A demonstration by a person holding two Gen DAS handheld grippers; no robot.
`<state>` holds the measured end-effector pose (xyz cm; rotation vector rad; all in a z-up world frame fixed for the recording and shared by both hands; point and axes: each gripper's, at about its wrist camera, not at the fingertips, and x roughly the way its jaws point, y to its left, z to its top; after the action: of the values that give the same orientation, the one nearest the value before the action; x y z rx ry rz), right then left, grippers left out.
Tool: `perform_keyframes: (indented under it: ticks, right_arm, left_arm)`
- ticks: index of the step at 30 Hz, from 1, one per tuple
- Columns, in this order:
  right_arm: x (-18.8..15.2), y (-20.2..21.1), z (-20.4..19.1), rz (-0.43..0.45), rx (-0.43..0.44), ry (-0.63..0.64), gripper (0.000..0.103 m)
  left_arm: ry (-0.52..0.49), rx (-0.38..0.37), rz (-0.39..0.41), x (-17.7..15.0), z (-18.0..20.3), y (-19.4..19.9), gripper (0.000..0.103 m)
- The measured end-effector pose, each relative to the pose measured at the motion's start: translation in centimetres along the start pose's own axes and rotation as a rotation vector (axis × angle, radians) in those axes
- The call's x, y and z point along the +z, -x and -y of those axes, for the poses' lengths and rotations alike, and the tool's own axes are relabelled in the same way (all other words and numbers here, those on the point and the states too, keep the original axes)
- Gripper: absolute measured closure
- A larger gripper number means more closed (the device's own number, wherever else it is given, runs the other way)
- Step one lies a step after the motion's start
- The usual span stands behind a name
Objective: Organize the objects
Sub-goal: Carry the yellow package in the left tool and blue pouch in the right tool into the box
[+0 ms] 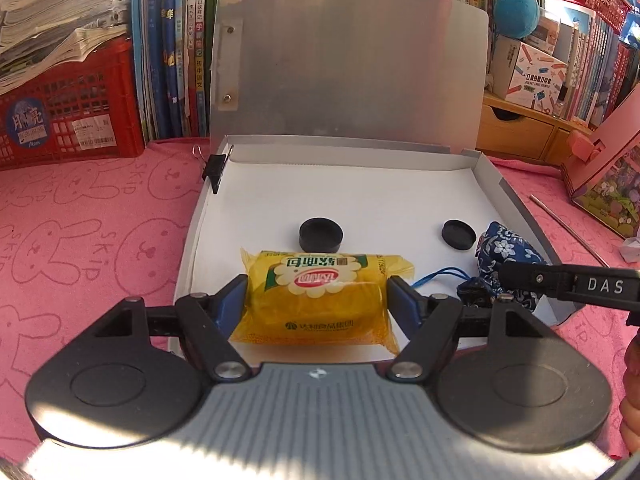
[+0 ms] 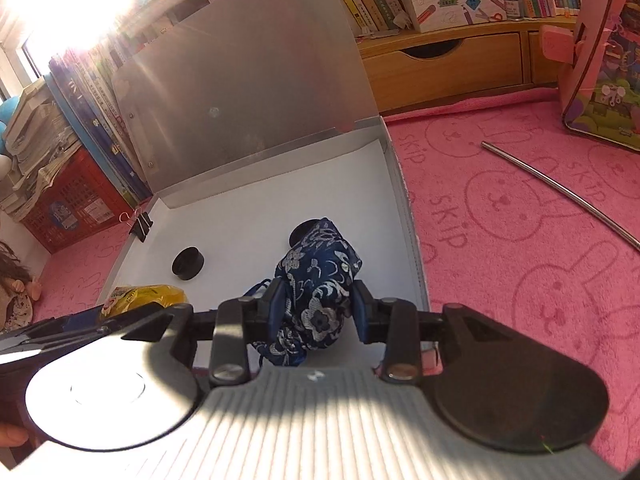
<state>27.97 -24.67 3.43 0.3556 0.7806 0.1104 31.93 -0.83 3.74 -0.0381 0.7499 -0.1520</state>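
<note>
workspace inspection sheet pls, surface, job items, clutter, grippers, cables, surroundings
surface: pink rabbit-print cloth under an open grey box, lid up, white lining.
job's things: yellow snack pack and blue floral pouch, each held over the box; two black round caps lie inside.
clutter: black binder clip on the box's left wall; metal rod on the cloth.
grippers: left gripper, jaws closed on the snack pack; right gripper, jaws closed on the pouch.
cables: nothing seen; only the pouch's blue cord.
surroundings: books, red crate, wooden drawers, pink case.
</note>
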Motion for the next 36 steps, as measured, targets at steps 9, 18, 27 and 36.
perform_keyframes:
  ticks: [9,18,27,36]
  right_arm:
    - [1.0,-1.7,0.1,-0.017,-0.001,-0.028,0.061]
    - [2.2,-3.1,0.4,-0.02,-0.009,-0.04,0.061]
    - [3.0,-4.2,0.2,-0.012,-0.016,-0.027,0.061]
    - [3.7,-5.0,-0.1,0.0,-0.028,-0.007,0.06]
  left_arm:
    - [-0.036,0.056,-0.02,1.4,1.0,-2.2,0.025]
    - [-0.053,0.087,-0.006,2.5,1.2,-4.1,0.025]
    - [-0.06,0.096,0.013,3.1,1.0,-5.3,0.025]
    - [-0.079,0.111,0.038,3.4,1.0,-6.4,0.025]
